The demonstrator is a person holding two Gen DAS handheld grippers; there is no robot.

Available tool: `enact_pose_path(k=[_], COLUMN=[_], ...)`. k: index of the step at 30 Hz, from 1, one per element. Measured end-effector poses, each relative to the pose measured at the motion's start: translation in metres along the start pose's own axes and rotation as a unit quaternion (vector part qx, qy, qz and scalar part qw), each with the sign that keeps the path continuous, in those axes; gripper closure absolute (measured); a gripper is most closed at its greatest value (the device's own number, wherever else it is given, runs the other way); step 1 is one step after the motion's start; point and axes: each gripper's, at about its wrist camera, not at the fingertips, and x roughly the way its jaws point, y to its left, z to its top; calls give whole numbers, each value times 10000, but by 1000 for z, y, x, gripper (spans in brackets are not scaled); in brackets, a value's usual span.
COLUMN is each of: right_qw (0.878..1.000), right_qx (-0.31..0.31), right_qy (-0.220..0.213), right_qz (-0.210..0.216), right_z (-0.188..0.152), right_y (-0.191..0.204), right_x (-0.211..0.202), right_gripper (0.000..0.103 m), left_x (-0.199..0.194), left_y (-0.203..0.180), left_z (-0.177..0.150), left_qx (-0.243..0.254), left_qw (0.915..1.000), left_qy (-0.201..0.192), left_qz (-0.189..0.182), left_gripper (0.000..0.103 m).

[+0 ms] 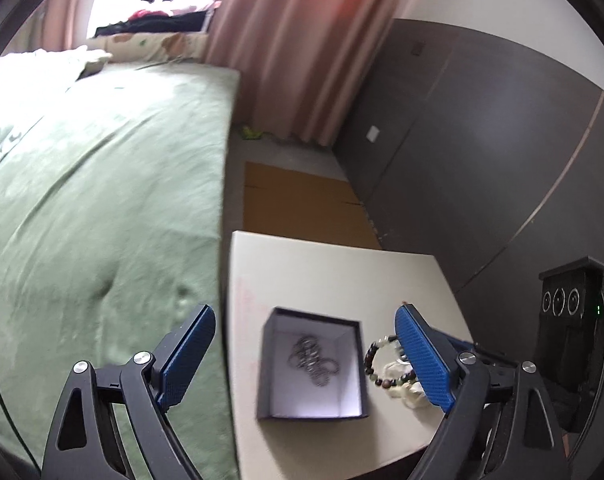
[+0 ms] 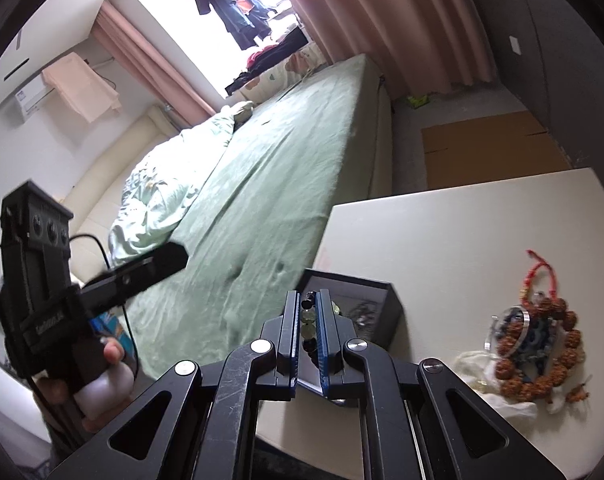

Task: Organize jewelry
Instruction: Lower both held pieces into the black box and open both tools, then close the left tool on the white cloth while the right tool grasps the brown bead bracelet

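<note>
One silver chain point(image 1: 311, 360) lies in my dark blue open box point(image 1: 270, 364); my right gripper point(image 2: 312, 330) clenches a dark-and-green beaded bracelet point(image 2: 309, 320), left gripper point(image 1: 302, 356) released, brown bead heap point(image 2: 541, 350) left on the white desk point(image 2: 461, 232)

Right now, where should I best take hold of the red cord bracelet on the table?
Grip the red cord bracelet from above at its far loop: that lies flat on the bare table, while its near end runs among the brown beads.
</note>
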Motion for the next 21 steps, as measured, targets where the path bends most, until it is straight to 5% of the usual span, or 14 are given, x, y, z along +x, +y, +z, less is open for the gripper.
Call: enact_pose_path(k=[4, 5, 6, 8, 14, 21], right_qw=[9999, 9996, 9986, 9978, 9966, 9930], right_qx=[110, 136, 197, 285, 201, 271], right_qy=[78, 178, 294, 269, 99, -239], right_qz=[76, -154, -385, -538, -799, -1127], right_z=[4, 4, 4, 3, -10, -26], right_y=[1, -1, -5, -10, -17, -39], right_x=[16, 22, 26, 23, -11, -69], right_gripper=[93, 85, 65, 51, 45, 13], left_x=[-13, -16, -18, -22, -21, -10], left_y=[9, 10, 9, 7, -6, -35], left_z=[-6, -7, -9, -12, -22, -29], left_qx=[-72, -72, -55, 17, 33, 242], left_qw=[9999, 9999, 9999, 9999, 9997, 9991], left_qy=[-27, -49, -86, -140, -95, 33], left_qz=[69, 55, 22, -20, -214, -342], left_gripper=[11, 11, 11, 11, 12, 12])
